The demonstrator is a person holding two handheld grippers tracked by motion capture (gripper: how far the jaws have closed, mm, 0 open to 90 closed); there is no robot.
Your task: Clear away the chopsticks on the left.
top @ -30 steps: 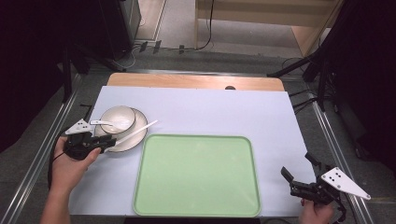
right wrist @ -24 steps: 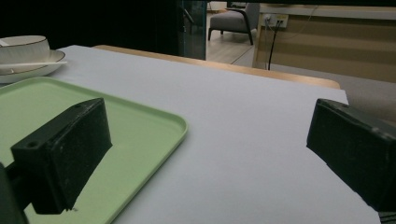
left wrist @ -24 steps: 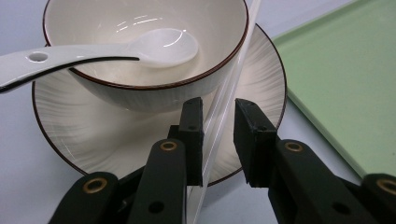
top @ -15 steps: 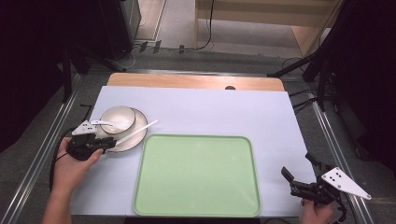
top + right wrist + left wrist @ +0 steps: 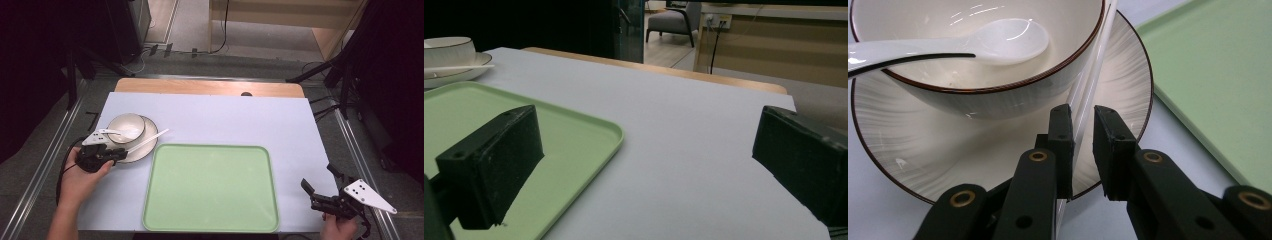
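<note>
A white bowl [image 5: 125, 127] with a dark rim stands on a matching plate [image 5: 134, 155] at the table's left, and a white spoon [image 5: 112, 132] rests in it. White chopsticks [image 5: 150, 140] lie across the plate's right side. My left gripper [image 5: 120, 152] is at the plate's near edge. Its jaws have just been closing, and in the left gripper view they pinch the chopsticks [image 5: 1093, 75] beside the bowl [image 5: 998, 95]. My right gripper [image 5: 319, 177] hovers open at the table's near right corner, with nothing between its fingers [image 5: 494, 160].
A large light-green tray [image 5: 210, 190] lies flat in the middle near the front edge, just right of the plate. A pale blue mat [image 5: 240, 120] covers the table, with a wooden strip [image 5: 200, 87] along the far edge.
My left gripper has edged onto the plate's rim and its jaws have narrowed around the chopsticks. The right gripper has stayed where it was.
</note>
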